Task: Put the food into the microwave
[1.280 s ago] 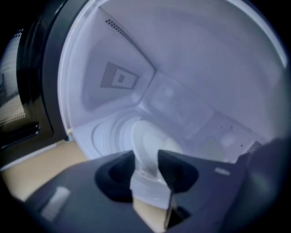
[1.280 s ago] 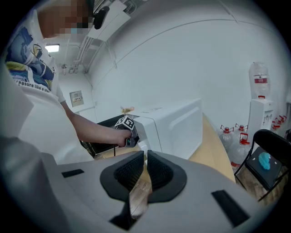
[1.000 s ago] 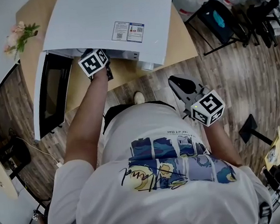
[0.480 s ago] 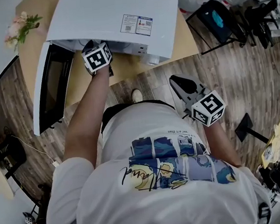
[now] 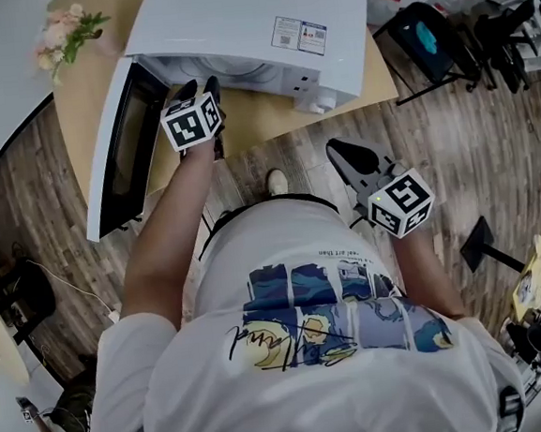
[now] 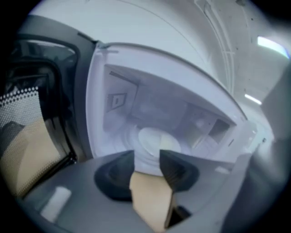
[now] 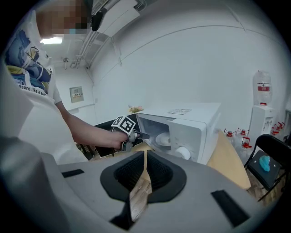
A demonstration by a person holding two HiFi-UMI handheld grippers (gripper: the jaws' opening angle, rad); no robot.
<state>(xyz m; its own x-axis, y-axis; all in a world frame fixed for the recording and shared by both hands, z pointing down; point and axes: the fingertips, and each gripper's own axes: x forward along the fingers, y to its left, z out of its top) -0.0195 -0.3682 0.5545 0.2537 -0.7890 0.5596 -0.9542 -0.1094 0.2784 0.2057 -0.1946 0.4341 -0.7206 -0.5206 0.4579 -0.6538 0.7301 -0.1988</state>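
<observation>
Left gripper (image 5: 199, 83) at the mouth of the open microwave (image 5: 244, 20) on the tabletop (image 5: 243, 119), fingers empty and closing; right gripper (image 7: 144, 154) well apart, fingers shut on nothing; apparently a plate of food (image 6: 157, 141), blurred, sits inside the microwave

Left gripper (image 5: 199, 83): withdrawn from microwave (image 5: 235, 21) cavity. Fingertips, formerly hidden under top panel, now outside opening, over table (image 5: 271, 116) in front of it. Jaws closing from wider setting, nothing between them; plate (image 6: 154, 139) lies beyond them on cavity floor. Head view shifted: microwave now higher and further right in frame, cavity interior partly exposed below top panel, flowers (image 5: 66, 35) nearer top edge.
</observation>
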